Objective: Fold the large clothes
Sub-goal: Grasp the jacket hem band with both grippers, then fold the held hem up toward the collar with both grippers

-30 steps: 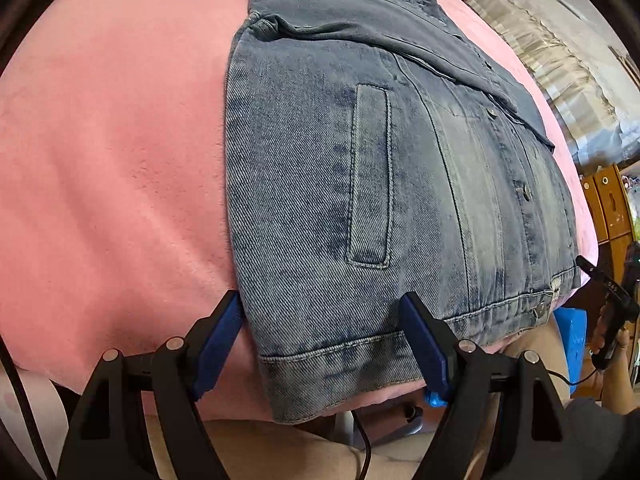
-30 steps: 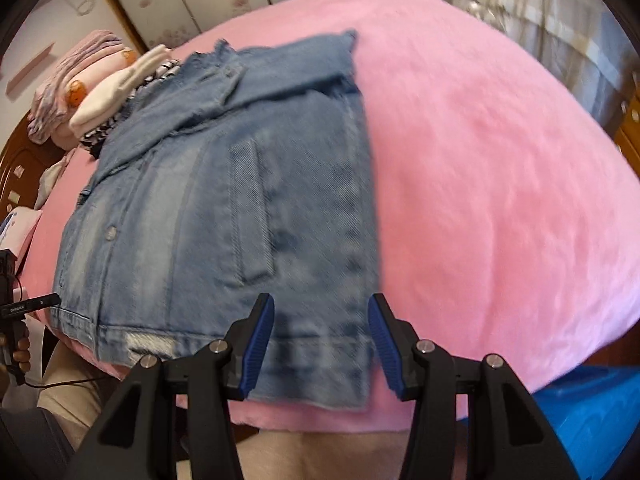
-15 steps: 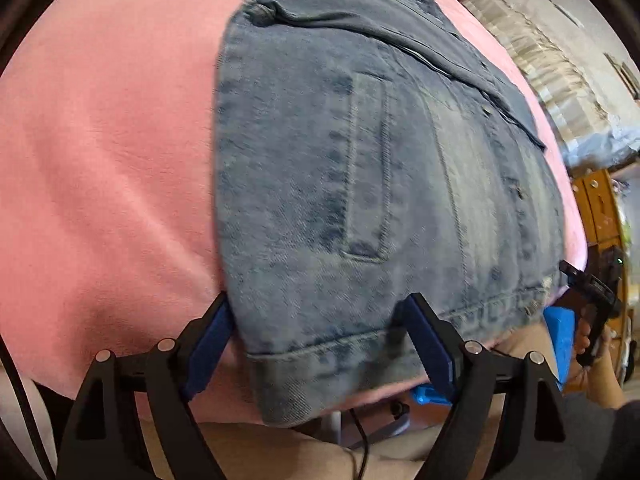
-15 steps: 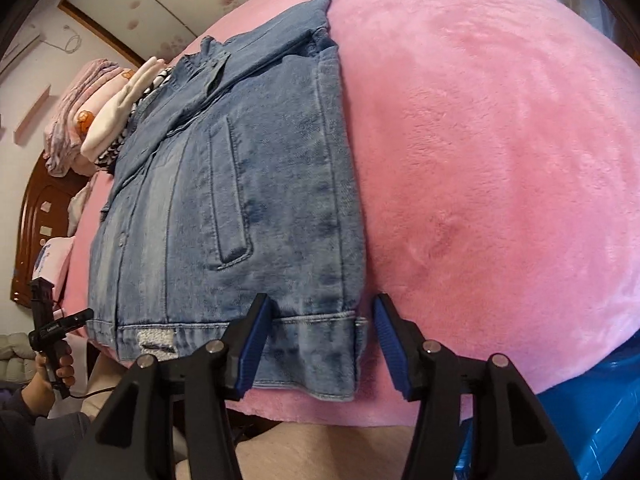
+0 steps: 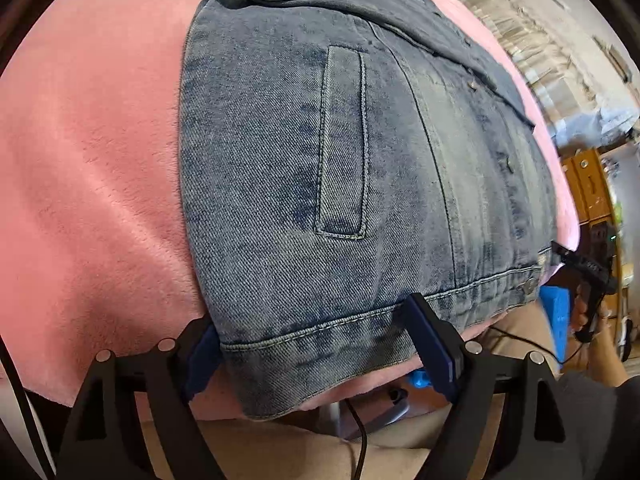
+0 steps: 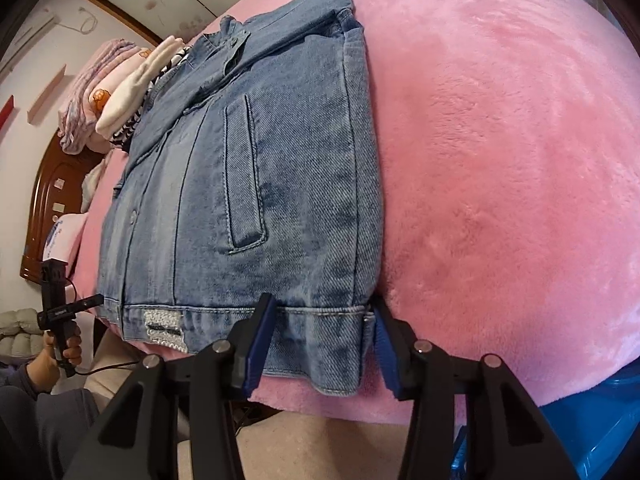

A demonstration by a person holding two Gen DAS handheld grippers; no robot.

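A blue denim jacket [image 5: 320, 160] lies flat, buttoned side up, on a pink plush blanket [image 5: 88, 160], its hem hanging over the near edge. My left gripper [image 5: 312, 320] straddles the hem's left corner. Its jaws are closing, and the cloth between the blue pads [image 5: 432, 344] lies flat, not pinched. In the right wrist view the same jacket [image 6: 260, 200] shows its right hem corner between the closing jaws of my right gripper [image 6: 322, 308]. The fingertips [image 6: 260, 332] stand at the band's edges without bunching it.
Folded clothes and bedding [image 6: 116, 92] are stacked at the far end by a wooden headboard [image 6: 44, 200]. A hand on a black handle [image 5: 592, 280] shows at the jacket's right. A wooden cabinet [image 5: 588, 184] and a blue plastic object [image 6: 600, 420] stand beside the bed.
Both grippers have come closer to the hem. The right one dropped until its fingers straddle the hem corner. The left jaws sit tighter around the left corner.
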